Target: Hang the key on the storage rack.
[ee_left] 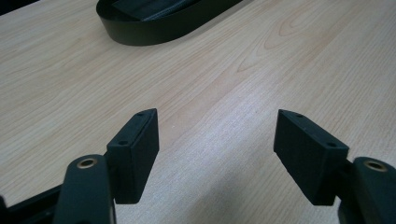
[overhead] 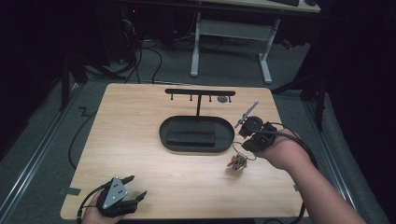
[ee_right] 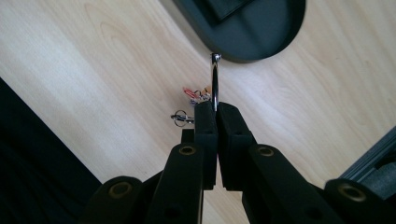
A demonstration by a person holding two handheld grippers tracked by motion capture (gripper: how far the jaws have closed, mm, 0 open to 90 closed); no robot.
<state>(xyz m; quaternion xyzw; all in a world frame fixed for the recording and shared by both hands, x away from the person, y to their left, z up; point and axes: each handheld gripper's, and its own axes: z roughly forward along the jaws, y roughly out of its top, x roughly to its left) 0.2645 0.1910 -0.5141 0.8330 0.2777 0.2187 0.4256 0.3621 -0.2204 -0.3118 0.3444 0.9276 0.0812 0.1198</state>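
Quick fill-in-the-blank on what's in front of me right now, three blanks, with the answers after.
1. The right gripper is shut on a thin ____ ring.
2. The left gripper hovers over bare table with its jaws ____.
3. The oval tray under the T-shaped stand is ____ in colour.

Missing words: metal; open; black

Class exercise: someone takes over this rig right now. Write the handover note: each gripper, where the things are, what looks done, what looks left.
Left gripper: open, near the table's front left corner.
Right gripper: shut on a silver ring, small colourful charms hanging below it.
Black oval tray sits mid-table; hook stand rises behind it, with a small ring on one hook.
Done: silver ring lifted.
Left, probably: hang it on a hook.
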